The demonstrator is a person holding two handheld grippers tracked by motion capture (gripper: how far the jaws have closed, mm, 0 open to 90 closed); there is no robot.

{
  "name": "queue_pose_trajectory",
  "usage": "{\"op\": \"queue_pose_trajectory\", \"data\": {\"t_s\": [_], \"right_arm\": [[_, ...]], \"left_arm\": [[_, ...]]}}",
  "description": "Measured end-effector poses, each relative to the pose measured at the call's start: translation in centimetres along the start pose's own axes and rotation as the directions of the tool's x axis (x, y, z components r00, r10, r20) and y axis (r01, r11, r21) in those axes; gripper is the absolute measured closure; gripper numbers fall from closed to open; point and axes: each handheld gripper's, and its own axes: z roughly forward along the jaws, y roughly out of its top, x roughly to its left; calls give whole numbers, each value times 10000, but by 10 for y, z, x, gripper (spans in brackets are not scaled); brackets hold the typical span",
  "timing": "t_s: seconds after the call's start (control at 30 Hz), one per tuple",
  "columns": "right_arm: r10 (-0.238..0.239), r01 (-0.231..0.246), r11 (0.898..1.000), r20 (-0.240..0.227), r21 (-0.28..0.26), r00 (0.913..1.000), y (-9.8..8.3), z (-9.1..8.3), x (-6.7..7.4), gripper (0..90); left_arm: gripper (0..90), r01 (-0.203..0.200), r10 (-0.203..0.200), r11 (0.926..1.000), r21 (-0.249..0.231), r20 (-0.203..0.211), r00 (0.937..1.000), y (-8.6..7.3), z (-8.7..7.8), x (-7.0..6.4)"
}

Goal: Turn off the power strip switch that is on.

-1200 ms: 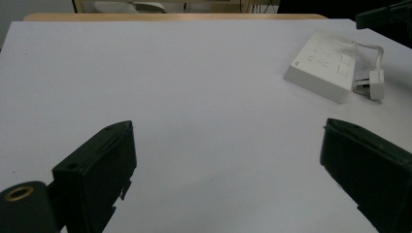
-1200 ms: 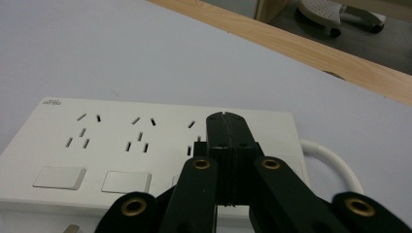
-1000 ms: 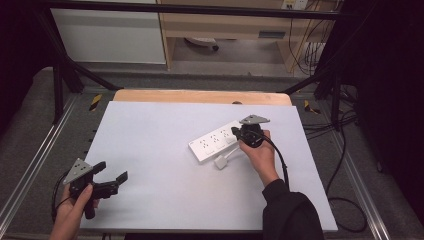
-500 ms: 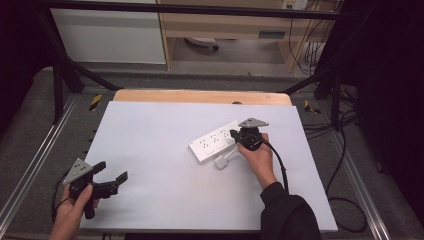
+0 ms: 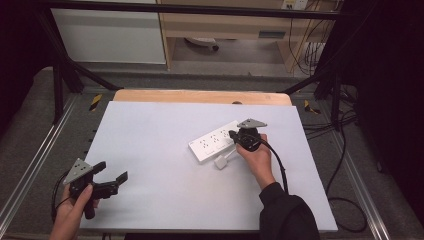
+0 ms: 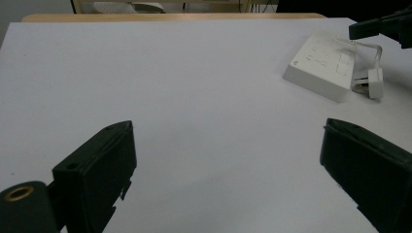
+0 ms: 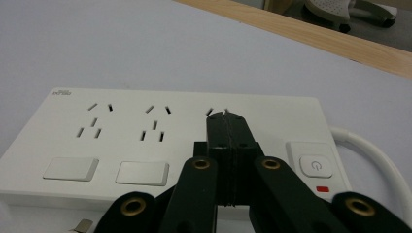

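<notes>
Resting at the table's (image 5: 150, 125) near left corner, the left gripper (image 5: 107, 181) holds its jaws wide apart over bare surface. Right of centre lies the power strip (image 5: 216, 141), plug (image 5: 220, 162) beside it. The right gripper (image 7: 227, 121), jaws pressed together, hovers over its third socket.

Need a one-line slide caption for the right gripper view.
Right claw, shut, poised over the third outlet group of a white plastic rectangular power strip on the white table, beside its power button.
</notes>
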Motion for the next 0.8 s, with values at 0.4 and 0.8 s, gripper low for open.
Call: {"op": "queue_pose_trajectory", "data": {"t_s": [0.4, 0.8], "right_arm": [[-79, 82, 9996, -108, 267, 9999, -4, 4, 4, 900], [54, -50, 9995, -110, 319, 9999, -10, 4, 5, 900]], "left_arm": [[60, -28, 28, 10000, 3, 22, 10000, 0, 0, 0], [58, 6, -6, 10000, 33, -48, 10000, 0, 0, 1]]}}
